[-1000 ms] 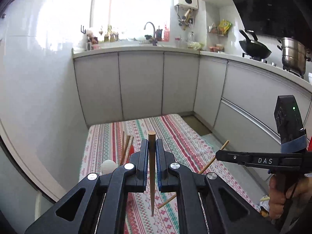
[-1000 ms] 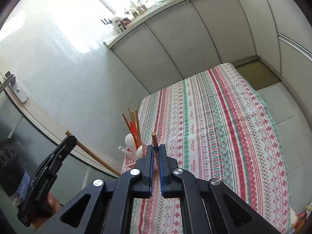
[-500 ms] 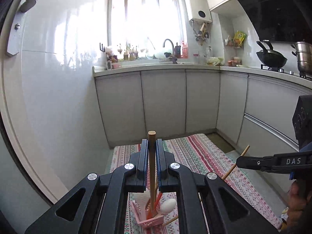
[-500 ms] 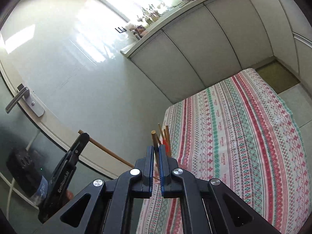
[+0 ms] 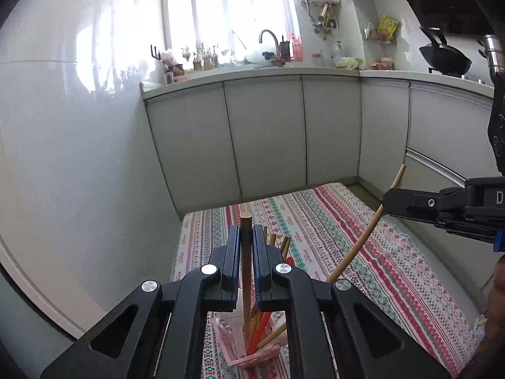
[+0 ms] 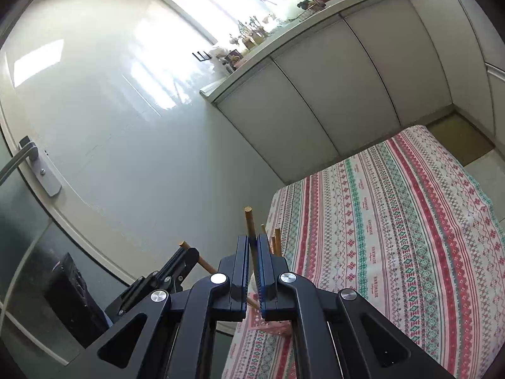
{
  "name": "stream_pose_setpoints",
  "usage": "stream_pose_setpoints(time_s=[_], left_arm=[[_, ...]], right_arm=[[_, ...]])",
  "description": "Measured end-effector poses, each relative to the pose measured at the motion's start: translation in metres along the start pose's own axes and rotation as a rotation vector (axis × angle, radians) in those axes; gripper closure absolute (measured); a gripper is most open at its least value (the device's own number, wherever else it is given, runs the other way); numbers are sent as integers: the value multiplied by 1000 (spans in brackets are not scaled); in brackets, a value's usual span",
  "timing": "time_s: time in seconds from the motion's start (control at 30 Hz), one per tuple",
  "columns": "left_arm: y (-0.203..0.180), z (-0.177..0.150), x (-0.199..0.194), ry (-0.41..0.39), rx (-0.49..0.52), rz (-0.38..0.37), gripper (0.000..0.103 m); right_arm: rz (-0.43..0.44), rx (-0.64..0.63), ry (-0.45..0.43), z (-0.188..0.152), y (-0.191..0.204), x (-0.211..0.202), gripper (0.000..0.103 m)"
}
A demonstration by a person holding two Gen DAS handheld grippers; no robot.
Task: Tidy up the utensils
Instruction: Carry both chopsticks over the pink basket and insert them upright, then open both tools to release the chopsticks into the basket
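My left gripper is shut on a brown wooden chopstick held upright, its lower end down in the pink utensil holder among several chopsticks and a spoon. My right gripper is shut on a second wooden chopstick; in the left wrist view the right gripper holds that chopstick slanted, its lower end reaching toward the holder. The holder shows just below my right jaws. The left gripper appears at the lower left.
The holder stands on a table with a striped patterned cloth near its left front edge. A glossy white wall is close on the left. Grey cabinets stand behind the table, with a wok on the counter.
Both grippers have moved over the pink holder. The left chopstick's tip has gone down into the holder, and the right chopstick now points toward it.
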State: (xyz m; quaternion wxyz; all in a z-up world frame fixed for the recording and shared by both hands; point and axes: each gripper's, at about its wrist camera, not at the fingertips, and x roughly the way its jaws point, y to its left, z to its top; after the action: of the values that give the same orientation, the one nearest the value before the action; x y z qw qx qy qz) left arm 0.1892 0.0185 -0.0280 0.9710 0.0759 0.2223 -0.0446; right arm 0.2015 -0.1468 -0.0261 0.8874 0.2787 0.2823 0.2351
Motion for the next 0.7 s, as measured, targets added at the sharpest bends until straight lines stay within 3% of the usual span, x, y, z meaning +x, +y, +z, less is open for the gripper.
stream_pose_setpoints(time_s=[0.3,0.43,0.6,0.7], left_arm=[[10,-7,24,58,-94,-58,94],[14,-8,32,101,-144,-99,91],[23,-13,27,152,-224,-127,59],[29,-18,19,198,-269,-136,52]], right_arm=[[-28,-67,79,-17,4,42,97],[-27,-68,92,-20,5,40,94],[-39,-77,86,-17,6,19,86],[-80,-97,92,-16,5,1,86]])
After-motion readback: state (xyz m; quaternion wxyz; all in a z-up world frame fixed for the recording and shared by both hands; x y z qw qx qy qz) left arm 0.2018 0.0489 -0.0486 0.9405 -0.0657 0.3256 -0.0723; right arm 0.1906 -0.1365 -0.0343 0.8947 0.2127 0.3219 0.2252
